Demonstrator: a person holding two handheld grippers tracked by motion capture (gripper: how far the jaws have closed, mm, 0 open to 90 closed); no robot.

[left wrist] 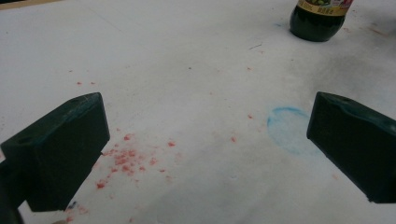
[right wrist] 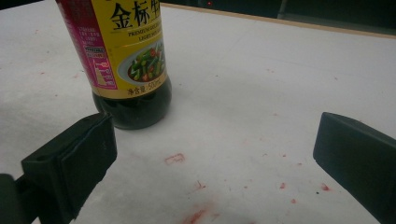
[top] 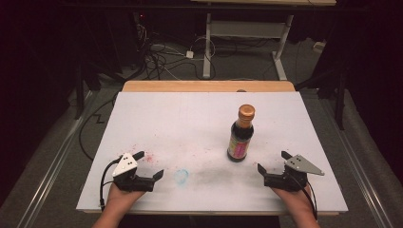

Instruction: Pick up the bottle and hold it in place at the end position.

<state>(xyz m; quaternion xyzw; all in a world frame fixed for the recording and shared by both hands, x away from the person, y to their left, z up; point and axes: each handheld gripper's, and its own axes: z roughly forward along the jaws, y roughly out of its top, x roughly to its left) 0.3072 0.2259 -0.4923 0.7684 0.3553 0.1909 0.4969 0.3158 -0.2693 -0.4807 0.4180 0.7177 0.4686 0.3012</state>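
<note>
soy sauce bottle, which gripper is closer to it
Right. The right gripper sits open just right of and below the soy sauce bottle; the left gripper, also open, rests far across the table.

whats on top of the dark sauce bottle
A gold screw cap closes the dark glass sauce bottle, which stands upright on the white table. The dark liquid hides what lies under its base.

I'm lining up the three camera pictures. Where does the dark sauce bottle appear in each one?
High view: sauce bottle stands upright right of centre on the white table, nearer the right gripper.
Left gripper view: its dark base at the top right.
Right gripper view: upper left, label facing the camera.
Shared landmark: the blue ring stain, in the high and left gripper views.
</note>
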